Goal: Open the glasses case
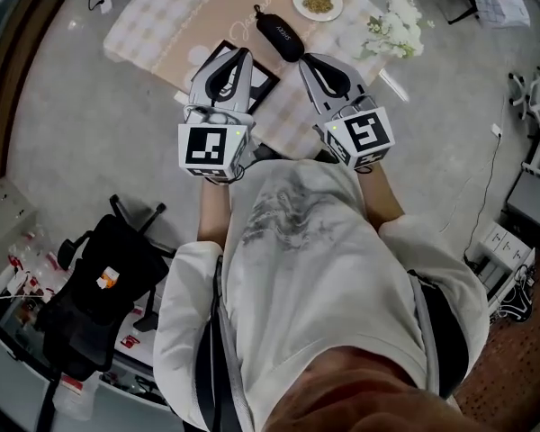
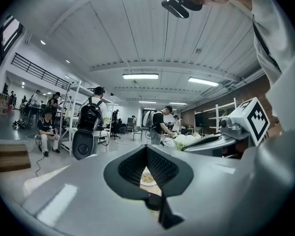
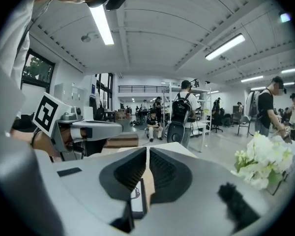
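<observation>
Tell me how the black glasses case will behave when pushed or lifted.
The glasses case has a rounded, puffed shape, so it is probably semi-stiff and light. It lies flat and long, so it likely won't roll, but a push at one end may spin it. The tablecloth may grip it or bunch.

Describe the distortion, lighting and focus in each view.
Head view: even, soft light with faint shadows; the glasses case is small but sharp, and the bottom edge is smeared. Left gripper view: fisheye, black corners, bowed lines, and the ceiling strip light is blown out. Right gripper view: same fisheye; the white flowers are nearly overexposed, and the right gripper looks soft close to the lens.
</observation>
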